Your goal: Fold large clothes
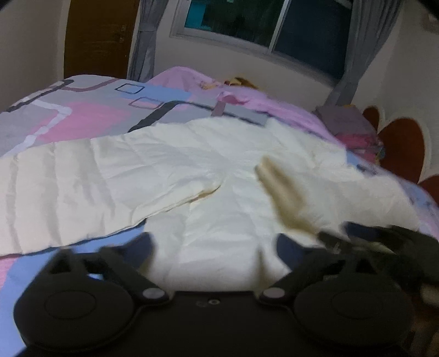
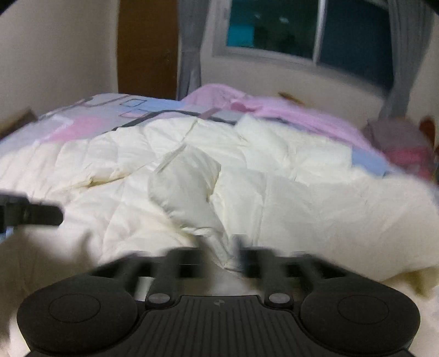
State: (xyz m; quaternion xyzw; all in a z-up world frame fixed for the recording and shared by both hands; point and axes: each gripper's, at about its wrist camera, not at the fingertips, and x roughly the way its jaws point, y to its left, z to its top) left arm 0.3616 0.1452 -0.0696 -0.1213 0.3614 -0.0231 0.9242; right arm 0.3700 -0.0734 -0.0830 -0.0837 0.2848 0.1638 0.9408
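A large cream-white garment (image 1: pixel 192 170) lies spread on the bed, one sleeve reaching left. My left gripper (image 1: pixel 215 244) hovers over its near edge with jaws wide apart and nothing between them. My right gripper (image 2: pixel 219 247) has its jaws close together on a raised fold of the cream garment (image 2: pixel 192 186), lifting the cloth; the view is motion-blurred. The right gripper also shows as a dark blur in the left wrist view (image 1: pixel 384 241). The left gripper's finger tip shows at the left edge of the right wrist view (image 2: pixel 33 212).
The bed has a pink, blue and grey patterned cover (image 1: pixel 68 118) and a lilac blanket (image 1: pixel 247 96) at the far end. A grey and pink pile (image 1: pixel 354 129) lies at the right. Window (image 1: pixel 260 22), curtains and a brown door (image 1: pixel 96 35) stand behind.
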